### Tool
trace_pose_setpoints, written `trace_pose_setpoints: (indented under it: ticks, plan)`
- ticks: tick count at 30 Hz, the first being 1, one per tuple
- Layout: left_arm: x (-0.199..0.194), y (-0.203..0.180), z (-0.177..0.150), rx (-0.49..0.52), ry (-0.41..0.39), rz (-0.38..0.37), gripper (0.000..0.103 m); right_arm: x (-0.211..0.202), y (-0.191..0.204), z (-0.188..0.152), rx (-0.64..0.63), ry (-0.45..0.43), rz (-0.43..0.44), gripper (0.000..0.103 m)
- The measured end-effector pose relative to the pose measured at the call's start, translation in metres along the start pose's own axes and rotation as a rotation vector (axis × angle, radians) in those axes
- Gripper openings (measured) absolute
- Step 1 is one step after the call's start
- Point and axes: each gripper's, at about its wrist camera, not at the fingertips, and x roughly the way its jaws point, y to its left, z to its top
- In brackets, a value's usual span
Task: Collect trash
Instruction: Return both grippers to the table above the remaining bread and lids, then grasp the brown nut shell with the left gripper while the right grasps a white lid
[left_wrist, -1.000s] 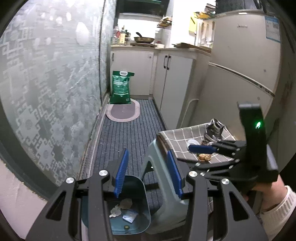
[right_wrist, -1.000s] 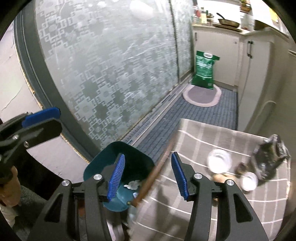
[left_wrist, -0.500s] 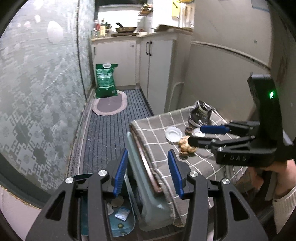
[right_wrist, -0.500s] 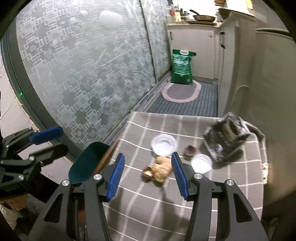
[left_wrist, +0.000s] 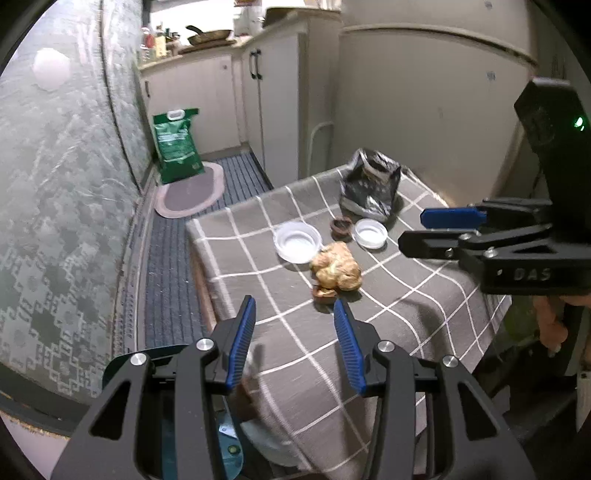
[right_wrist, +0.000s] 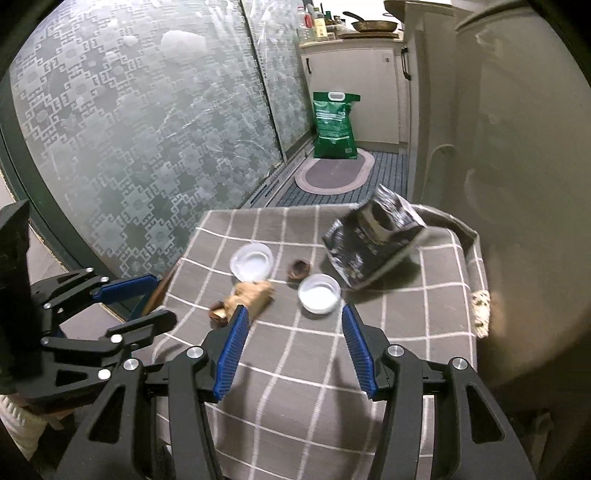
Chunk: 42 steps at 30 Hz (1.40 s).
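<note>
Trash lies on a table with a grey checked cloth (left_wrist: 406, 310) (right_wrist: 295, 369): a crumpled tan paper ball (left_wrist: 335, 266) (right_wrist: 251, 293), two white plastic lids (left_wrist: 297, 242) (left_wrist: 370, 233) (right_wrist: 252, 260) (right_wrist: 318, 292), a small brown cup (left_wrist: 341, 227) (right_wrist: 298, 268), a brown scrap (left_wrist: 324, 292) (right_wrist: 217, 313) and a crumpled black bag (left_wrist: 371, 182) (right_wrist: 373, 238). My left gripper (left_wrist: 293, 326) is open and empty above the table's near edge. My right gripper (right_wrist: 291, 334) is open and empty just short of the nearer lid.
A teal bin (left_wrist: 225, 443) with scraps stands on the floor below the table's left edge. A patterned glass door (left_wrist: 55, 203) runs along the left. A green sack (left_wrist: 177, 146) and oval mat (left_wrist: 190, 190) lie down the aisle. A pale wall (right_wrist: 517, 184) is right.
Both grippers have risen from over the teal bin and swung up over the table. The trash on the cloth is now closer and in front of both open grippers.
</note>
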Motion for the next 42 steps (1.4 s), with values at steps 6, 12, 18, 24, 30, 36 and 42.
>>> trace_pose_setpoints:
  ticks: [6, 12, 18, 24, 30, 36, 42]
  plan:
    - [0.020, -0.011, -0.001, 0.041, 0.037, -0.010, 0.043, 0.000, -0.016, -0.009, 0.017, 0.017, -0.008, 0.053]
    - [0.031, -0.013, 0.004, 0.042, 0.048, -0.015, 0.038, 0.002, -0.025, -0.017, 0.017, 0.030, -0.009, 0.053]
    - [0.036, -0.018, 0.008, 0.063, 0.054, -0.028, 0.021, 0.004, -0.022, -0.022, -0.031, 0.035, -0.004, 0.053]
    - [0.034, -0.018, 0.008, 0.053, 0.056, -0.023, 0.021, 0.010, -0.014, -0.021, -0.080, 0.039, -0.014, 0.053]
    - [0.025, -0.012, 0.007, 0.022, 0.046, -0.027, 0.021, 0.023, -0.002, -0.018, -0.131, 0.046, -0.057, 0.053]
    - [0.016, -0.004, 0.007, -0.002, 0.027, -0.041, 0.021, 0.034, 0.001, -0.012, -0.142, 0.040, -0.083, 0.053]
    - [0.007, 0.006, 0.002, -0.015, 0.020, -0.041, 0.021, 0.044, 0.008, -0.004, -0.156, 0.034, -0.114, 0.053]
